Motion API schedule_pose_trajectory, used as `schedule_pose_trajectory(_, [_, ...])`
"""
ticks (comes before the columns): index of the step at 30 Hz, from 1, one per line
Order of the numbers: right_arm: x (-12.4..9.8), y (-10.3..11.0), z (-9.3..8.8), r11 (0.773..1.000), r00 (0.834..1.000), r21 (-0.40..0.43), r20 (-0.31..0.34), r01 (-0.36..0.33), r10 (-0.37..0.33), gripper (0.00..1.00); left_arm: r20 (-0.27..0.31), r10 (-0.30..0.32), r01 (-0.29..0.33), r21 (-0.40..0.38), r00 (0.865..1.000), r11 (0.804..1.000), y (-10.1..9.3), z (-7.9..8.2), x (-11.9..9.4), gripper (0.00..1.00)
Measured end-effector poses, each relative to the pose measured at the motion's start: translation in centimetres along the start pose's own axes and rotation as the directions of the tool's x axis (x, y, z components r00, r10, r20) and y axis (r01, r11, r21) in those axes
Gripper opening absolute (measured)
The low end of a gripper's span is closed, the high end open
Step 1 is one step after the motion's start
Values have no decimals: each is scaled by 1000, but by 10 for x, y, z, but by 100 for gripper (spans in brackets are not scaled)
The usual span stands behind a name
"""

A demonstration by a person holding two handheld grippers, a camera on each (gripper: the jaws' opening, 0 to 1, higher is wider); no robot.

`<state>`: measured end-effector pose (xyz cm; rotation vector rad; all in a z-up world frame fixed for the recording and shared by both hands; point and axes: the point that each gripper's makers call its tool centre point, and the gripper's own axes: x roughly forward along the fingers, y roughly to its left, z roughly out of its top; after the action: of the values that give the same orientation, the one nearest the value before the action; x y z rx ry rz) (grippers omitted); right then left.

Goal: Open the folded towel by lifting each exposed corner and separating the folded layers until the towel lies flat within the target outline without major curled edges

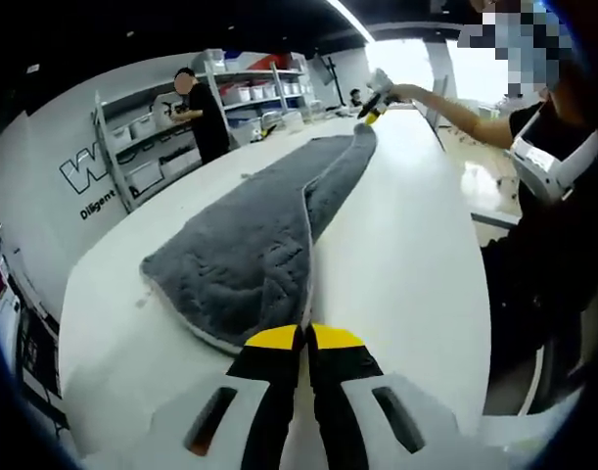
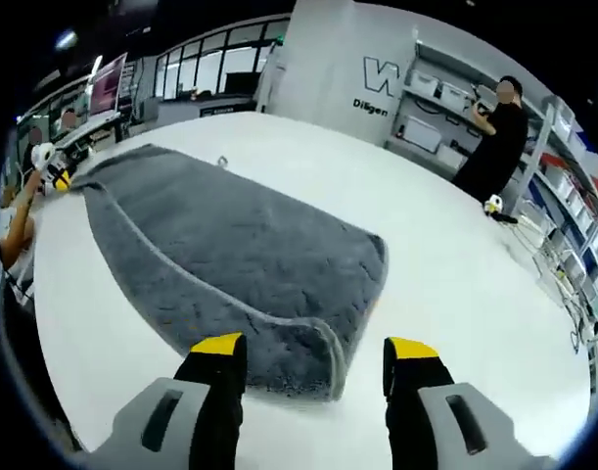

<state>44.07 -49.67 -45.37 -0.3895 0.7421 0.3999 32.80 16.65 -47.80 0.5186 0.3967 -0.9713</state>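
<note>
Grey quilted plush towel (image 1: 254, 235) was spread lengthwise on the white worktop (image 1: 416, 255), partly folded.
The left hand-held gripper (image 1: 305, 338) was pinched on the towel's near edge, jaws together. The right hand-held gripper (image 2: 315, 350) was held wide apart just short of the towel's opposite end, with a curled corner lying between its jaws, ungrasped.

towel (image 1: 250, 245) lies on table (image 1: 406, 264) (shelves (image 1: 152, 147) behind).
</note>
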Motion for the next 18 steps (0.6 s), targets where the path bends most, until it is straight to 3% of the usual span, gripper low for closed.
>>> schedule_pose_trajectory(4, [9,-1,3,1000,1000,-2,-22,-4,4,39,13,1,-1,-11,1000,1000,1,3,0,3])
schedule_pose_trajectory(10, [22,2,1,999,997,-11,-64,-35,34,33,8,3,-3,-10,1000,1000,0,2,-2,3])
schedule_pose_trajectory(18, [28,11,-4,997,995,-62,-90,-54,48,10,3,3,-3,-8,1000,1000,0,1,-2,3])
